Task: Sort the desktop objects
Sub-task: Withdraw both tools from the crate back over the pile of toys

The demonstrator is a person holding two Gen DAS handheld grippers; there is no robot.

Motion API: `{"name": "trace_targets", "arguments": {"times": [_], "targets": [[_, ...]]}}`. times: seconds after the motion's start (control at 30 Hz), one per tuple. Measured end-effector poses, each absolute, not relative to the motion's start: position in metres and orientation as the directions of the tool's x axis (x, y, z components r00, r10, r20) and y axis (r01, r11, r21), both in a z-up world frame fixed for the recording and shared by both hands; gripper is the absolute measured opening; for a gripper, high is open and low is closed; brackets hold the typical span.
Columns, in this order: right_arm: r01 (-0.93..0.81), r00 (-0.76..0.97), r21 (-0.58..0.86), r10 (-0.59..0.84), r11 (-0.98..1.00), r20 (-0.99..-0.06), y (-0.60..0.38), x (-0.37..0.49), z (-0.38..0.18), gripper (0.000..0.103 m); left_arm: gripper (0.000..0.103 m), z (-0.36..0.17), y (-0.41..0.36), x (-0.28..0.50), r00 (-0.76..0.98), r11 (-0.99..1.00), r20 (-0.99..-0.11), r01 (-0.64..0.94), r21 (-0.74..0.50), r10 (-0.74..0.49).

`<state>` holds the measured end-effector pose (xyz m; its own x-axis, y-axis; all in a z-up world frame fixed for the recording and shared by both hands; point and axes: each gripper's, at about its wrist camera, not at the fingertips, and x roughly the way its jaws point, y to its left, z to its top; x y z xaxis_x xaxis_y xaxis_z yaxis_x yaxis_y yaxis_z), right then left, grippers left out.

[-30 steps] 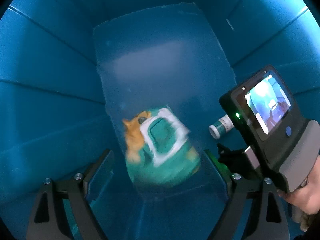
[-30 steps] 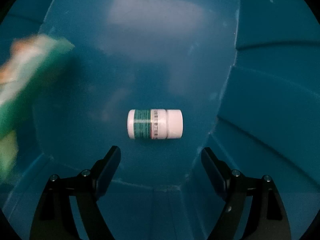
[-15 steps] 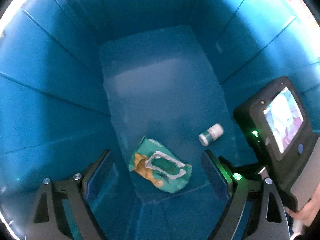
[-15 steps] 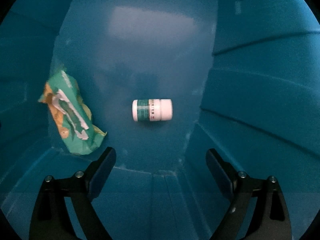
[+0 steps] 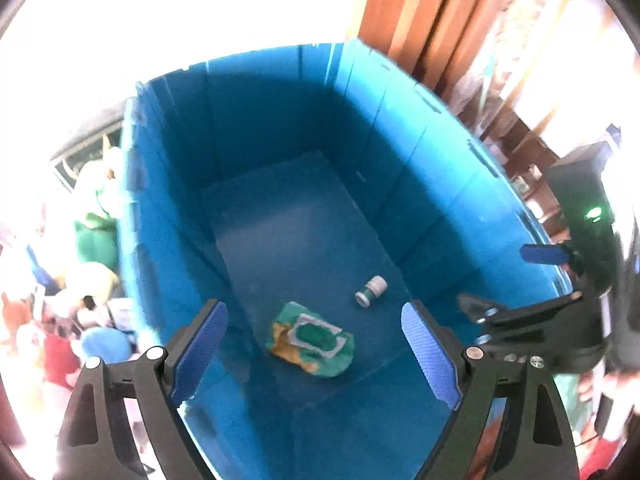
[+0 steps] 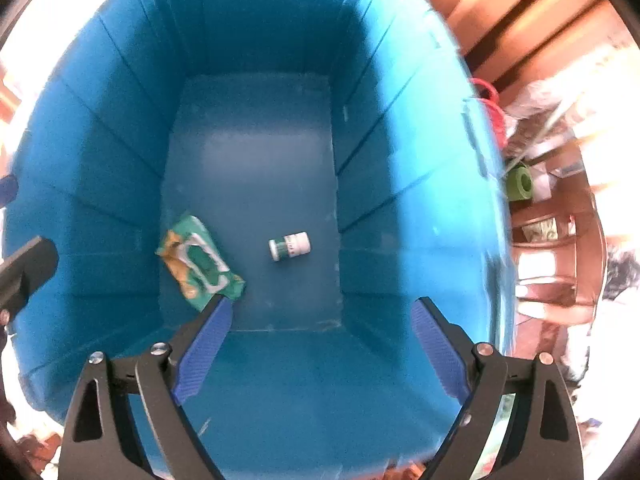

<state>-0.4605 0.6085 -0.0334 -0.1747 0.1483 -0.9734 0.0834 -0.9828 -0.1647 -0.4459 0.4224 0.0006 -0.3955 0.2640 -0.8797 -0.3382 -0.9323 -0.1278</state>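
Left wrist fingers [image 5: 200, 344]: spread wide above bin, holding nothing
Right gripper [image 6: 320, 344]: likewise wide open, empty
Wipes pack [image 5: 312, 342]: flat on bin floor, near end; likely soft, light, crinkly; best pinched across narrow sides
Pill bottle [image 5: 371, 290]: on its side just beyond; probably rigid, smooth, prone to roll; grip across body
Blue bin [image 5: 280, 128]: deep, ribbed walls

A deep blue bin [image 6: 120, 152] is seen from above. On its floor a small white bottle [image 6: 289, 246] lies on its side; a green wipes pack [image 6: 199, 263] lies left of the bottle, apart.
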Motion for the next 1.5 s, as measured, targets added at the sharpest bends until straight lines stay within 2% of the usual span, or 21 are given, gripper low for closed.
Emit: {"name": "trace_targets", "arguments": {"times": [0.23,0.43,0.6,0.87,1.0,1.1,1.23,1.37,1.5], "targets": [[0.004,-0.327,-0.075,0.070,-0.997,-0.942,0.585,-0.382,0.013,0.092,0.090,0.028,0.369,-0.375,-0.567,-0.932,-0.788,-0.362,-0.024,0.241],[0.044,-0.405,-0.030,0.010,-0.999,-0.914,0.553,-0.328,0.023,0.092,0.090,0.038,0.328,-0.313,-0.678,-0.949,-0.714,-0.310,0.062,0.175],[0.129,-0.464,-0.006,-0.055,-0.992,-0.884,0.524,-0.293,0.022,0.092,0.090,0.028,0.291,-0.275,-0.675,-0.972,-0.724,-0.235,0.022,0.147],[0.296,-0.497,0.113,-0.254,-0.949,-0.830,0.462,-0.241,0.016,0.092,0.090,0.016,0.170,-0.205,-0.690,-0.998,-0.722,0.017,0.052,-0.049],[0.363,-0.517,0.110,-0.298,-0.925,-0.802,0.423,-0.220,0.018,0.093,0.090,0.007,0.102,-0.179,-0.676,-0.989,-0.726,0.138,0.046,-0.128],[0.405,-0.527,0.113,-0.332,-0.907,-0.782,0.389,-0.210,0.015,0.103,0.090,-0.006,0.059,-0.166,-0.656,-0.979,-0.738,0.199,0.035,-0.159],[0.452,-0.531,0.129,-0.382,-0.883,-0.757,0.340,-0.198,0.008,0.103,0.090,-0.024,0.002,-0.150,-0.627,-0.961,-0.754,0.275,0.022,-0.196],[0.497,-0.531,0.142,-0.430,-0.856,-0.731,0.292,-0.188,0.000,0.103,0.090,-0.055,-0.043,-0.148,-0.609,-0.968,-0.774,0.250,0.016,-0.170],[0.460,-0.499,0.166,-0.409,-0.872,-0.764,0.244,-0.193,-0.040,0.103,0.090,-0.098,-0.089,-0.153,-0.570,-0.979,-0.813,0.203,0.005,-0.123]]}}
